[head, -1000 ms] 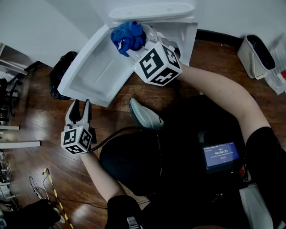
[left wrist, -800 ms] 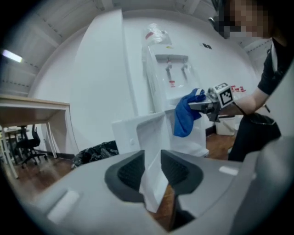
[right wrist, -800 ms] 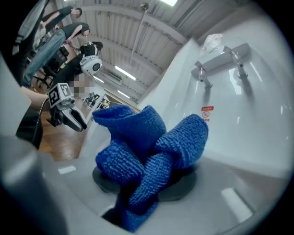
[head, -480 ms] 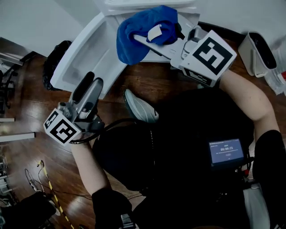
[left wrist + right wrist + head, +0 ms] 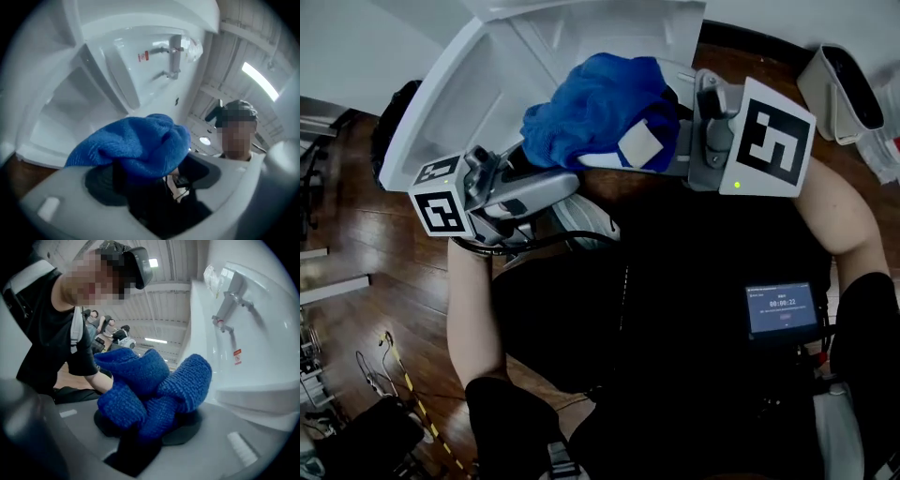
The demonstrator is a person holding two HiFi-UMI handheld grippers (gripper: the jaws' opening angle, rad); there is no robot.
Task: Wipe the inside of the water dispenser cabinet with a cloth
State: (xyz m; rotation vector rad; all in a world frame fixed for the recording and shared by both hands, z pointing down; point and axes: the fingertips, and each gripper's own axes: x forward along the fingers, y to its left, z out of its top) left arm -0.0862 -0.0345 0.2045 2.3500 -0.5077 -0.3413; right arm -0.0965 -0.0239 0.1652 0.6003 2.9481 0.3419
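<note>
Swung up beside the cloth (image 5: 595,112), left tool (image 5: 567,187) has just spread; right tool (image 5: 619,155) pinches it.

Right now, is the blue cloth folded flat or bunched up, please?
Bunched up: the blue cloth bulges in rumpled lumps, pinched by the right gripper.

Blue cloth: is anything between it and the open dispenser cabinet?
Nothing visible. The blue cloth, clamped in the right gripper, hangs right in front of the open cabinet, with no object between them.

cloth (image 5: 598,111): blue looped terry, rough. cabinet door (image 5: 441,103): smooth glossy white plastic. floor (image 5: 347,234), left: glossy wood.
</note>
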